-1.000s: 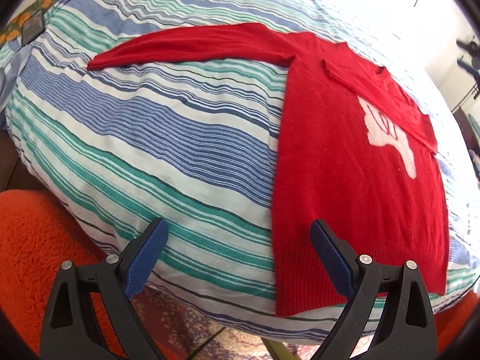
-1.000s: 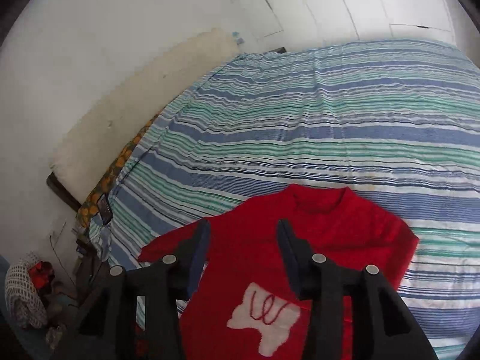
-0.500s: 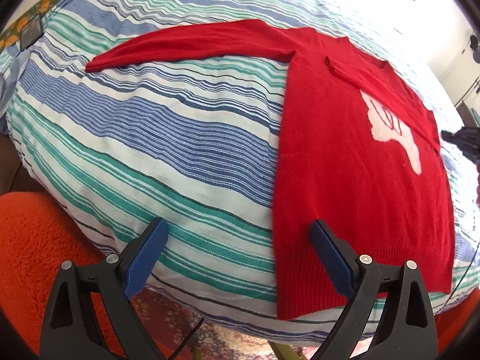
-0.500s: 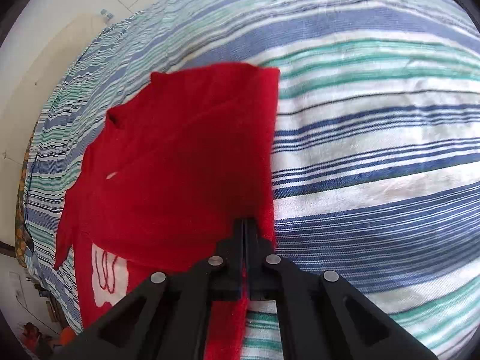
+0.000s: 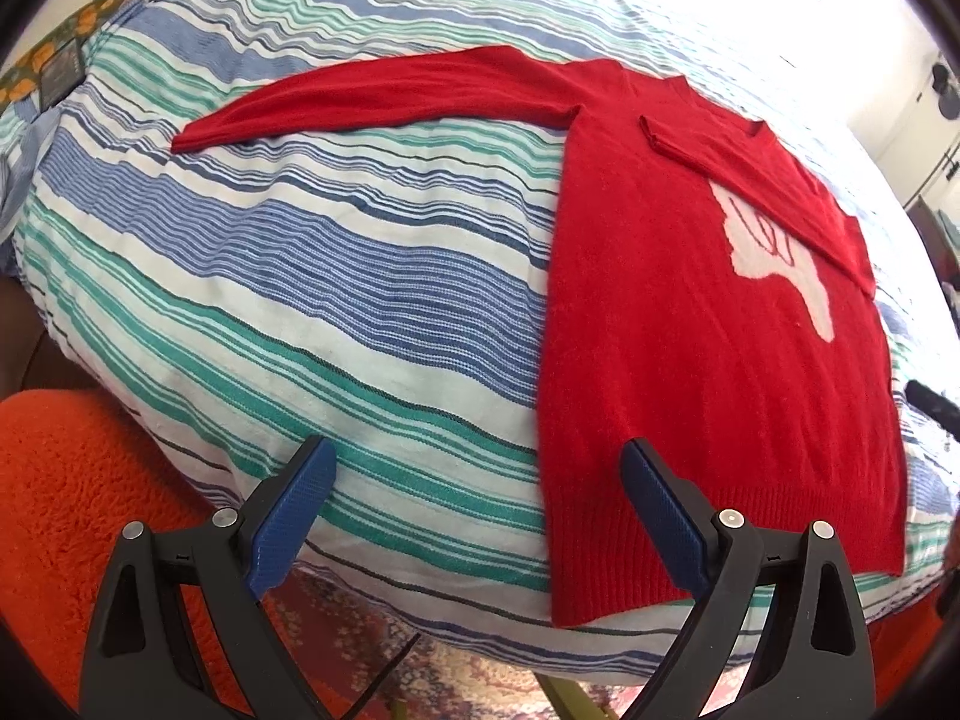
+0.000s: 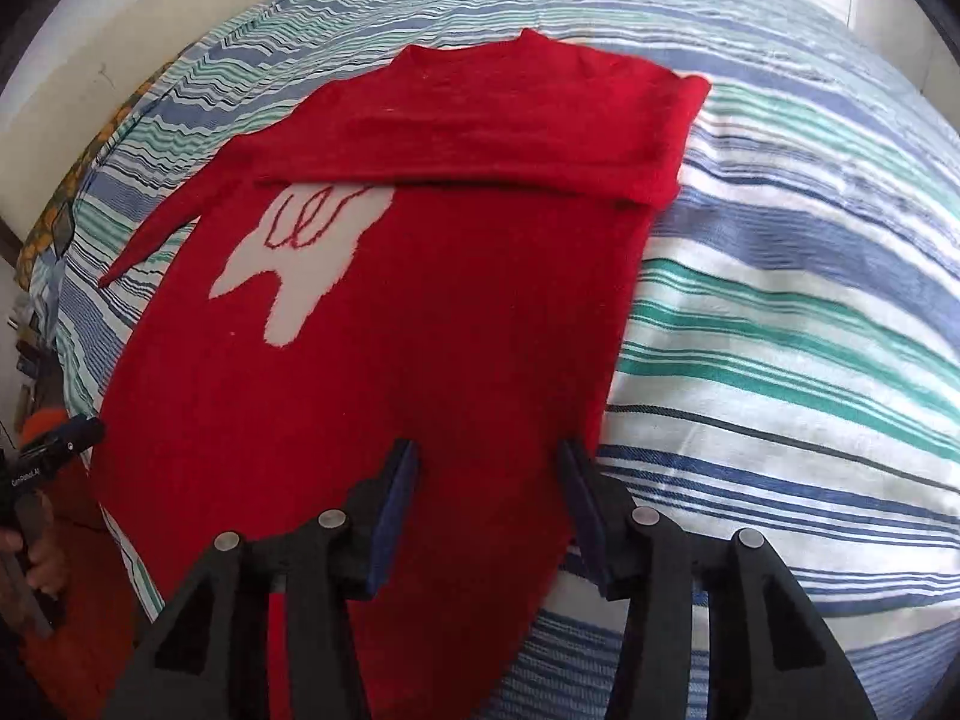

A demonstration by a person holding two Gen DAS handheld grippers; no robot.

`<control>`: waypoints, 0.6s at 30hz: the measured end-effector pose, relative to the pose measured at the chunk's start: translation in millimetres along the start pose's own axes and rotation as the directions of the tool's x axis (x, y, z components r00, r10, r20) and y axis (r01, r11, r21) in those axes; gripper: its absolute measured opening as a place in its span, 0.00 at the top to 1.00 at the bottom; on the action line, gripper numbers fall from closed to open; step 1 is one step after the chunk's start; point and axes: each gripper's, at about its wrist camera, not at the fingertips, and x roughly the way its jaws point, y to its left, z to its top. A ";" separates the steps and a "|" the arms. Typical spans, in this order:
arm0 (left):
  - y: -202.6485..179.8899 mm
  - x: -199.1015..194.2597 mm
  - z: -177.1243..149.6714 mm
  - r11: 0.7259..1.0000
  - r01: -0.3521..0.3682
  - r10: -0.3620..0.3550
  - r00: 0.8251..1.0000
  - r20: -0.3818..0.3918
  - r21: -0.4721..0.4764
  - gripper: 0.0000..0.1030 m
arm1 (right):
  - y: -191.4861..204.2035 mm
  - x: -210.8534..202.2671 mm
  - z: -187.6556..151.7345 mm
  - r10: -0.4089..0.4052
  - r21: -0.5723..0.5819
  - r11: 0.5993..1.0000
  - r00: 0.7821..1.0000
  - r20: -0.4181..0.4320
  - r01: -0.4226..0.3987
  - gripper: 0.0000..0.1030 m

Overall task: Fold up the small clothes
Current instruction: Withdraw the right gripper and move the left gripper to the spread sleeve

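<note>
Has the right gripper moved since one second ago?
Yes. The right gripper, jaws just reopened and empty, has come down toward the red sweater; it now hovers over the sweater's edge near the hem, beside the striped bedcover.

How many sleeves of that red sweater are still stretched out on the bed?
1. One sleeve lies stretched out sideways on the striped bedspread. The other sleeve is folded across the chest of the sweater.

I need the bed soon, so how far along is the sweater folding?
Early. Done: one sleeve lies folded across the red sweater. In hand: nothing; the right gripper has just opened above the hem, and the left gripper is open. Left: the other sleeve, outstretched on the striped bedspread, then the body.
</note>
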 end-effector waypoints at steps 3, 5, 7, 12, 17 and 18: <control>-1.7 -0.6 0.0 1.000 0.006 -0.006 1.000 0.001 -0.001 0.07 | 17.9 -44.4 -4.2 0.015 -0.043 0.999 0.995 0.094 -0.011 0.51; -3.5 -1.5 -0.9 1.000 0.006 -0.006 1.000 0.002 0.007 0.07 | 28.3 -61.6 -16.7 -0.007 -0.074 0.997 0.991 0.135 0.017 0.47; -5.4 -3.0 -2.4 1.000 0.006 -0.006 1.000 0.006 0.017 0.07 | 33.3 -65.7 -35.4 -0.040 -0.073 0.996 0.988 0.148 0.051 0.46; -6.8 -3.6 -3.2 1.000 0.006 -0.006 1.000 0.008 0.019 0.07 | 29.2 -64.4 -85.4 -0.151 0.032 0.988 0.979 0.134 0.148 0.46; -10.2 -4.1 -2.6 1.000 0.012 -0.012 1.000 0.010 0.021 0.07 | 13.7 -84.7 -81.4 -0.217 0.063 0.976 0.946 0.239 0.208 0.45; -10.8 -5.0 -2.7 1.000 0.012 -0.013 1.000 0.015 0.024 0.07 | 9.8 -87.9 -80.1 -0.244 0.086 0.969 0.933 0.264 0.230 0.43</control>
